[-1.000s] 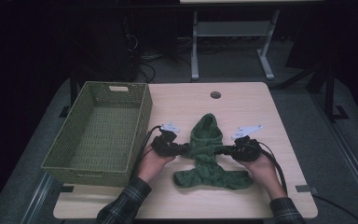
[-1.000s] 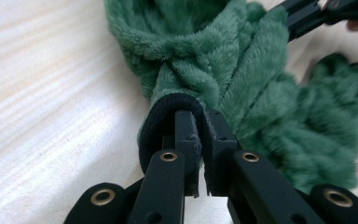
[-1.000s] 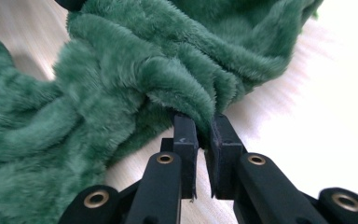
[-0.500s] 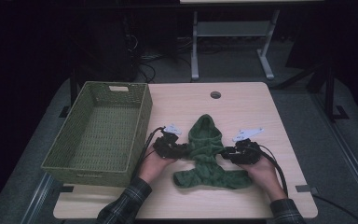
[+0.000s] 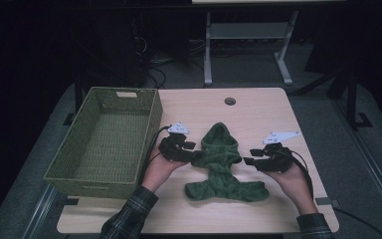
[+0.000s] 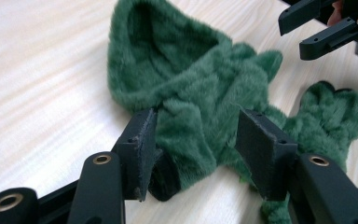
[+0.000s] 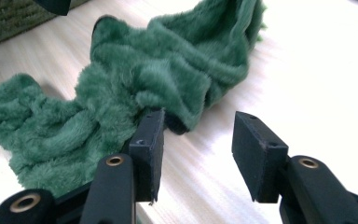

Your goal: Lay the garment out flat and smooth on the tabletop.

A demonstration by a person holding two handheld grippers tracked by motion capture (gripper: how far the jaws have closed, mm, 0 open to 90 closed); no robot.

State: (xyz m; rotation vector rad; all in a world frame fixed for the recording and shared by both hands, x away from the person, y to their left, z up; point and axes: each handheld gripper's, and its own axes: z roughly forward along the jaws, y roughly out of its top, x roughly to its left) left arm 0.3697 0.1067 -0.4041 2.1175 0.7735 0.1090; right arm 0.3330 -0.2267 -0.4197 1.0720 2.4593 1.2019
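Note:
A green fuzzy hooded garment (image 5: 221, 154) lies flat on the wooden table (image 5: 263, 112), hood pointing away from me. My left gripper (image 5: 195, 155) stands open at its left side. In the left gripper view, its jaws straddle a fold of the garment (image 6: 191, 79) by the sleeve without pinching it. My right gripper (image 5: 249, 160) is open just off the garment's right side. In the right gripper view, the garment (image 7: 158, 70) touches the left jaw's tip, and bare table lies between the jaws. The right gripper (image 6: 326, 28) also appears far off in the left gripper view.
A green woven basket (image 5: 87, 179), empty, stands on the left of the table beside my left hand. A round cable hole (image 5: 230, 101) sits near the table's far edge. A metal stand (image 5: 243, 35) and cables are on the dark floor beyond.
My right gripper has drawn a little to the right, off the garment's right sleeve. The left gripper has stayed at the left sleeve.

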